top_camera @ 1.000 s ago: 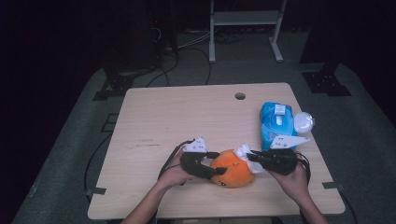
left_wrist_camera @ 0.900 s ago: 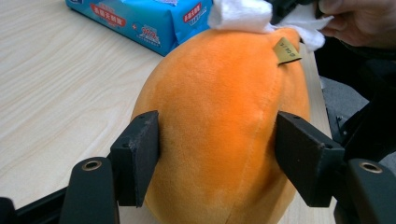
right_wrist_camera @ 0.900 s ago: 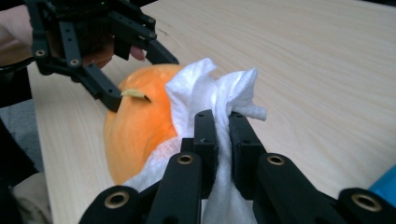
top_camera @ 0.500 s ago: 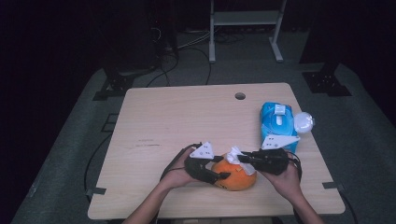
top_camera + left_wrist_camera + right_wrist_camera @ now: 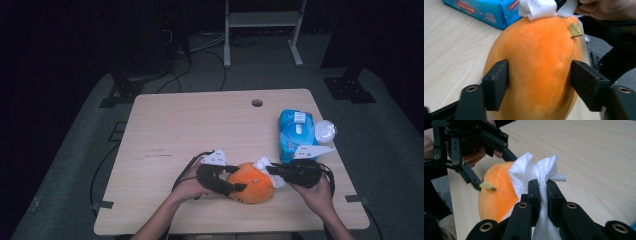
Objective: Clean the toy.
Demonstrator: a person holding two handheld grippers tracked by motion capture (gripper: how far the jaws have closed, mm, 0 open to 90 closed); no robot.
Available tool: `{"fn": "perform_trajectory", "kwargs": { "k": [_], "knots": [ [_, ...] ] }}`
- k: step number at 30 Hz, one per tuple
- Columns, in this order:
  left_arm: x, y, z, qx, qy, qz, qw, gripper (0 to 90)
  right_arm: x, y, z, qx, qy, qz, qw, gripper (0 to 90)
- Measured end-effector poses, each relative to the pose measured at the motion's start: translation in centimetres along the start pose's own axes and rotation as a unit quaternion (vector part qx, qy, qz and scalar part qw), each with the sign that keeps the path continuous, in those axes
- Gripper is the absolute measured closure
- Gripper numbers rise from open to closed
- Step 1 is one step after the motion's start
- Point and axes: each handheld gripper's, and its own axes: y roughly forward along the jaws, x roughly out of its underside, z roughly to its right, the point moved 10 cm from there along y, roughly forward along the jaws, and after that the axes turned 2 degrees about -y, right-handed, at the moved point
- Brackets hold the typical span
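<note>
Left tool (image 5: 234, 179) straddles the orange plush toy (image 5: 251, 182) near the front edge of the worktop (image 5: 200, 125), jaws pressed into its soft sides, while the right tool (image 5: 272, 169) is clenched on a white wipe (image 5: 263, 165) laid against the toy's top. The risk is that the plush squashes and rolls under a sideways rub. Or the thin wipe tears or slides out of the pinch, with the blue wipes pack (image 5: 296, 134) just beside it to bump.
</note>
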Motion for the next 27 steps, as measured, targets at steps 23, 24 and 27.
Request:
{"fn": "perform_trajectory", "kwargs": {
  "k": [23,24,27],
  "knots": [
    [-1.3,-0.4,-0.9,-0.048,0.028,0.012,0.9984,57.8,-1.4,0.8,-0.7,-0.018,-0.009,0.009,0.9998,82.7],
    [-1.7,-0.6,-1.1,-0.064,0.052,0.018,0.9964,59.0,-1.9,0.7,-0.5,-0.015,-0.009,0.013,0.9997,82.7],
    [-2.7,-1.0,-1.7,-0.087,0.078,0.035,0.9925,59.0,-3.2,0.6,-0.2,-0.002,-0.015,0.028,0.9995,82.7]
  ]
}}
